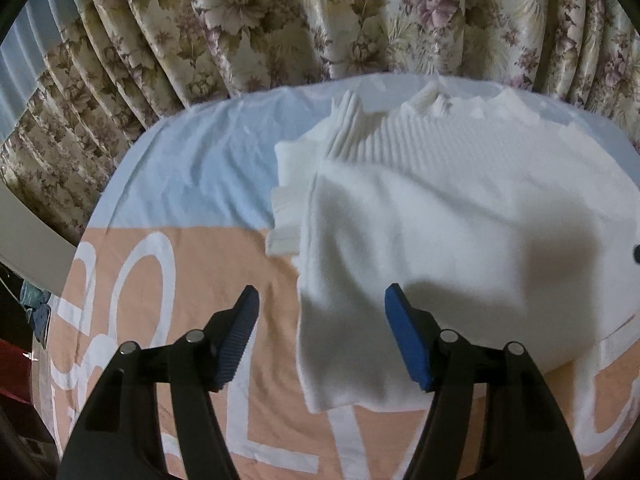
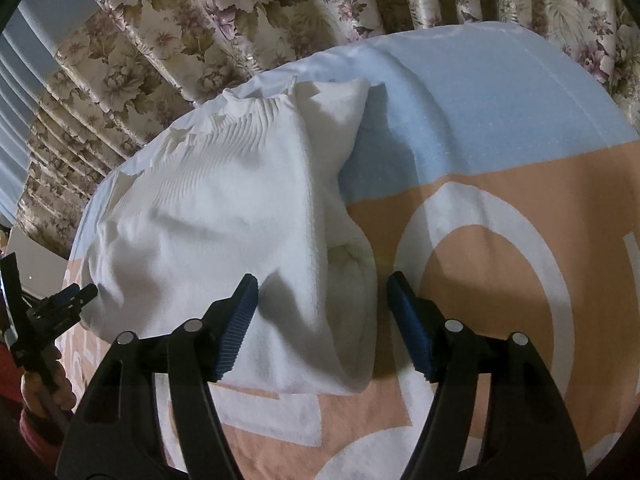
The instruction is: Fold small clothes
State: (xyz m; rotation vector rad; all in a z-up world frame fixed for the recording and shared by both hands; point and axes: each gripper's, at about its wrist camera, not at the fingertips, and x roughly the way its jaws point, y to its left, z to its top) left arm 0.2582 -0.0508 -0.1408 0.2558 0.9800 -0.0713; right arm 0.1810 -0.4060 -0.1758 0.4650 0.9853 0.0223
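One white ribbed garment (image 1: 440,208), part-folded.

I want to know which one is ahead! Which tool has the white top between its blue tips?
The right tool: a fold of the white top sits between its open tips. The left tool straddles only the top's edge.

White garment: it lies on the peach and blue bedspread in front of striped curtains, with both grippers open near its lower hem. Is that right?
One detail is wrong: the curtains are floral, not striped, as the left wrist view shows. The rest holds: the white garment lies on the peach and blue bedspread, with the left gripper and right gripper open near its lower hem.
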